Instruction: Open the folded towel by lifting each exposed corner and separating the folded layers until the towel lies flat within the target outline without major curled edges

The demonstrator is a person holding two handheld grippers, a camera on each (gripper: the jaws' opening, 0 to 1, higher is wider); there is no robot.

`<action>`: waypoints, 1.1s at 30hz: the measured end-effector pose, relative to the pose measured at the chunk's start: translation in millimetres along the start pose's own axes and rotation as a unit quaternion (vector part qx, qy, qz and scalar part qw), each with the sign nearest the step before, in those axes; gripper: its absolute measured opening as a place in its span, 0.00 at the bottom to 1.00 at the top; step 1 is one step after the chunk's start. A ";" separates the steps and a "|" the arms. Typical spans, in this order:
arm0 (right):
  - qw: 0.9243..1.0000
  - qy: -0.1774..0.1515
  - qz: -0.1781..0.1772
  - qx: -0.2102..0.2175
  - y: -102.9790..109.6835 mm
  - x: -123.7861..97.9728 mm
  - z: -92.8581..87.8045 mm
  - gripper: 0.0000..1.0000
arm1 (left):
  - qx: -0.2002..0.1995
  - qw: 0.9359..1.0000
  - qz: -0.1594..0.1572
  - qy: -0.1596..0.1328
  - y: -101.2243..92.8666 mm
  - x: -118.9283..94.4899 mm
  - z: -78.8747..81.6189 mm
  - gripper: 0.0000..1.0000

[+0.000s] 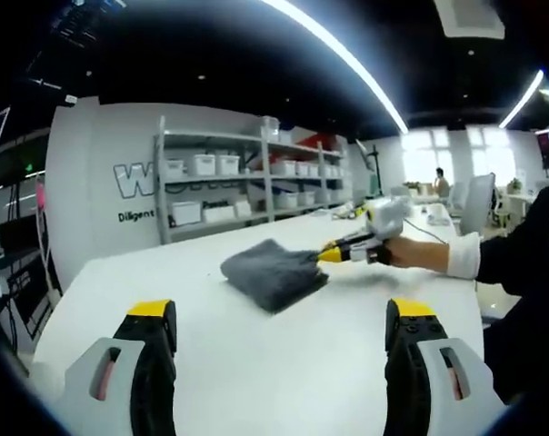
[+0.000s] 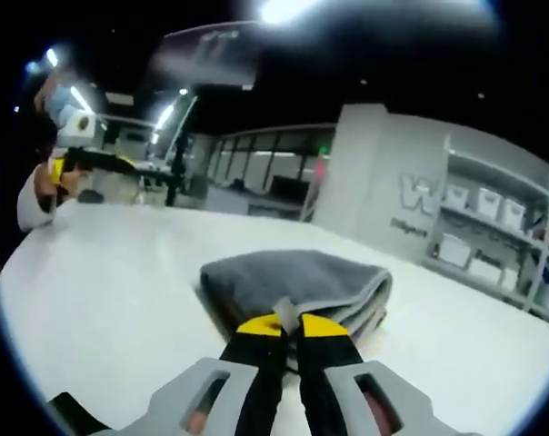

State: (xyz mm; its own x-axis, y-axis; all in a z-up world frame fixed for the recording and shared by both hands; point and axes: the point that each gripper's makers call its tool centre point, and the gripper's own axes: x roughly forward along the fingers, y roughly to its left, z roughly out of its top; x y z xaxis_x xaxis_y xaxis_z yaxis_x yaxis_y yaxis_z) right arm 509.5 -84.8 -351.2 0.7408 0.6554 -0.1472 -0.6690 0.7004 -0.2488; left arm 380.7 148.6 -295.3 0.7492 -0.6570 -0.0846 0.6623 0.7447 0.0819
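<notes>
Now the right claw (image 2: 291, 324) is pinched shut on a corner of the grey towel (image 2: 297, 283), which sits folded mid-tabletop (image 1: 256, 363), while the left claw (image 1: 282, 313) hangs wide open and empty, well short of it. It looks soft, light and floppy, so thin corner layers are the places to grip.

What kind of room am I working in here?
Likely an open-plan lab or office workspace: a metal shelving unit stocked with white storage bins, long ceiling strip lights, and a big white table holding the grey towel. Desks by windows stand behind.
</notes>
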 end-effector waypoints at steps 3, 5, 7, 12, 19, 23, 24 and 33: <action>1.000 -0.014 0.003 0.010 1.7 -0.9 7.8 0.00 | -0.003 1.000 0.004 -0.003 1.8 0.7 0.0 0.94; 1.000 -0.021 0.004 0.016 2.7 -1.5 12.2 0.00 | -0.004 1.000 0.005 -0.004 1.8 1.4 -0.3 0.94; 1.000 -0.021 0.003 0.011 3.6 -1.6 13.2 0.00 | -0.002 1.000 0.007 -0.007 0.7 2.9 0.6 0.93; 1.000 -0.026 0.006 0.008 5.5 -0.7 15.7 0.00 | 0.006 1.000 0.012 -0.001 1.2 11.3 -1.8 0.93; 0.999 -0.032 0.009 0.002 8.5 -1.4 21.2 0.00 | 0.001 1.000 0.015 -0.004 4.0 24.1 -1.6 0.90; 0.999 -0.036 0.016 -0.003 15.9 -1.6 25.8 0.00 | 0.011 1.000 0.017 -0.004 2.5 25.0 -2.0 0.89; 0.999 -0.037 0.017 -0.005 17.9 -1.8 27.1 0.00 | 0.014 1.000 0.017 -0.004 2.3 25.2 -2.3 0.89; 0.998 -0.056 0.026 -0.007 26.5 -2.1 36.2 0.00 | 0.021 0.999 0.022 -0.010 -0.5 21.4 -0.7 0.84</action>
State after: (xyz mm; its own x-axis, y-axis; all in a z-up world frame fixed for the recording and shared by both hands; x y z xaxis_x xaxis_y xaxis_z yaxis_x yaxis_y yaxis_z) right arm 488.0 -57.4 -322.8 0.6928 0.7192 -0.0532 -0.7055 0.6606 -0.2568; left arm 396.4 134.3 -297.8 0.7777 -0.6257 -0.0608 0.6278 0.7680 0.1266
